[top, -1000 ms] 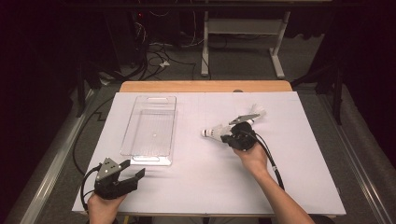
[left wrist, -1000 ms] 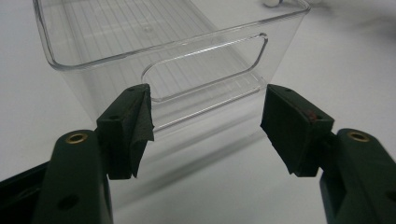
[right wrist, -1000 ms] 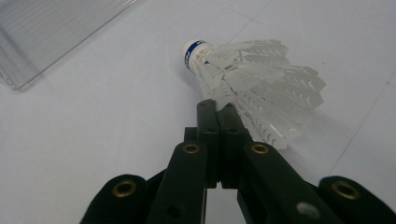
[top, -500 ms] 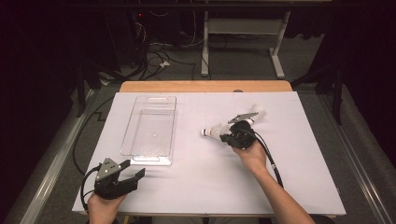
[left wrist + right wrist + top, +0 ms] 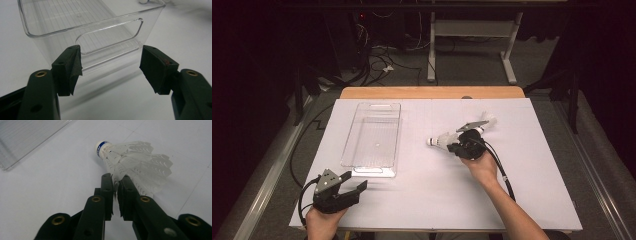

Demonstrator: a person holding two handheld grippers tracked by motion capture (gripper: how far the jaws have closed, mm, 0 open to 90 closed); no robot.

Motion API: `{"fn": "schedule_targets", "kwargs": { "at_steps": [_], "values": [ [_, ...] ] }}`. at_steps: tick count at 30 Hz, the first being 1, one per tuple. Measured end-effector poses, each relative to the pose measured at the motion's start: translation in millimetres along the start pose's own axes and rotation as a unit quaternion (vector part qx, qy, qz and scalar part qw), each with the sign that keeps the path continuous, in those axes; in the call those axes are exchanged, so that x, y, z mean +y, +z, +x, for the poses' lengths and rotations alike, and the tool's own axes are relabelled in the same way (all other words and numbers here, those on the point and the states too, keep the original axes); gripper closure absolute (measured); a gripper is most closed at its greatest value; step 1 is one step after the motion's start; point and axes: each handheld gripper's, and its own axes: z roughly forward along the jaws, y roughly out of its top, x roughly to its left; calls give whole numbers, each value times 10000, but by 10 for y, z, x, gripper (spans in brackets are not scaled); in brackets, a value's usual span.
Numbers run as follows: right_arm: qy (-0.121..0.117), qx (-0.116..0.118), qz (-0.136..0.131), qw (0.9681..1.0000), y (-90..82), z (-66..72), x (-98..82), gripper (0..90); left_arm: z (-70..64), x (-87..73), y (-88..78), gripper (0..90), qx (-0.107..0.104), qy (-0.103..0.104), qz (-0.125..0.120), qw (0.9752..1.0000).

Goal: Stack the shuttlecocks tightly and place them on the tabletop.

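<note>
Right gripper (image 5: 115, 185): jaws nearly together, pinching one feather of the shuttlecock (image 5: 132, 163) at the skirt's edge — they have just been easing open a little, yet the feather is between the pads.
Left gripper (image 5: 110, 67): jaws spread wide, nothing between them; it rests near the table's front left corner, aimed at the near end wall of the bin (image 5: 105, 40).
Shuttlecock: lies on its side on the white table (image 5: 532, 165), cork tip towards the bin, well apart from it; in the high view a second shuttlecock (image 5: 486, 121) lies just behind the right gripper.
Bin: clear plastic, empty, left of centre, long side running away from the person.
Step in hand: my judgement — the pick-up of the shuttlecock, with the grip only thin on one feather.
Next move: likely a firmer pinch, a lift, then a carry leftwards over the bin's rim before release — gently, since one feather may slip or bend.
</note>
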Motion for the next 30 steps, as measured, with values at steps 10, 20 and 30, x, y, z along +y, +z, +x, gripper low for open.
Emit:
{"fn": "schedule_targets", "kwargs": {
  "at_steps": [10,20,30],
  "values": [
    [38,-41,-53,10000,-24,0,-7,771,2,2,3,345,5,-3,9,10000],
    [67,-79,-9,9999,-28,-1,-7,727,3,1,1,345,-8,11,10,10000],
    [85,-103,21,9999,-51,-8,-13,719,0,1,1,345,-16,14,13,10000]
  ]
}}
